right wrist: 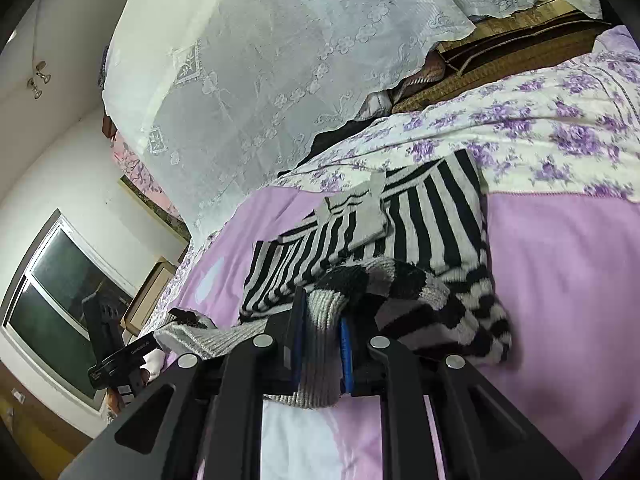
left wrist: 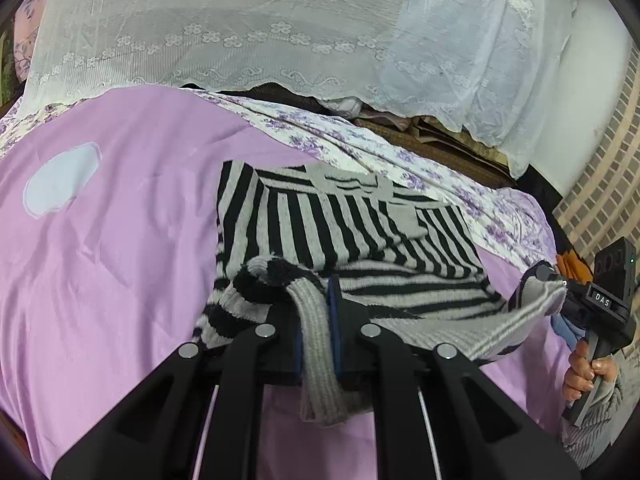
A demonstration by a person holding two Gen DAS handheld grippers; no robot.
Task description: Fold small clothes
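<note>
A lilac bedsheet [left wrist: 120,264] is spreading under both claws. Left gripper [left wrist: 316,320] and right gripper [right wrist: 322,320] are each pinching the striped knit sweater's [left wrist: 352,224] soft, floppy, light ribbed hem [left wrist: 320,344], body lying just ahead.

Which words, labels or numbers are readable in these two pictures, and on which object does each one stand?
"DAS": white letters on a small black label on the right gripper, seen in the left wrist view.
Pale print on the black body of the left gripper, seen in the right wrist view: too blurred to read.
The striped sweater carries no text.
</note>
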